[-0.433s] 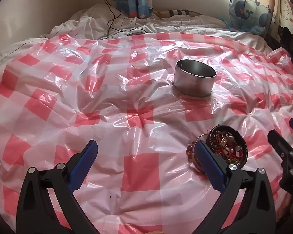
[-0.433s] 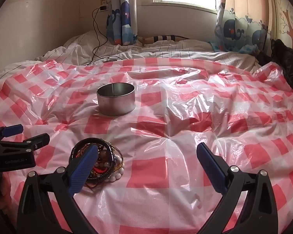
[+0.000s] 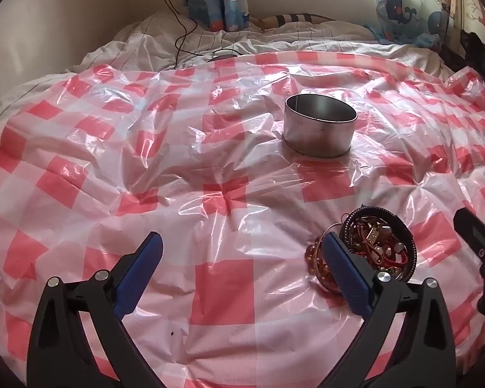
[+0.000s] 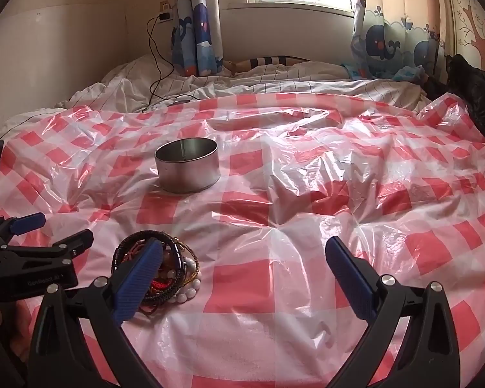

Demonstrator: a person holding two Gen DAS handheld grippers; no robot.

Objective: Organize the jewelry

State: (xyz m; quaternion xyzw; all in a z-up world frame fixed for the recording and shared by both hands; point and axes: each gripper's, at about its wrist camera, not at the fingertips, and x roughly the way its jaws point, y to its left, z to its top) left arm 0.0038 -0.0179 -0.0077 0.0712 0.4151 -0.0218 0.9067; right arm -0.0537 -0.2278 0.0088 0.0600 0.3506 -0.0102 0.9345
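A tangled pile of jewelry with dark bracelets, amber beads and red cord lies on the checked plastic sheet; it also shows in the right wrist view with white beads. A round metal tin stands open and upright farther back, also seen in the right wrist view. My left gripper is open and empty, its right finger just left of the pile. My right gripper is open and empty, its left finger over the pile's near side.
The red-and-white checked plastic sheet covers a bed with a white duvet behind. A black cable runs from a wall plug onto the bed. Whale-print curtains hang by the window. A dark garment lies far right.
Both grippers have tilted up and drawn back slightly, so the tin and the pile sit a little lower in view. Both stay open and empty.
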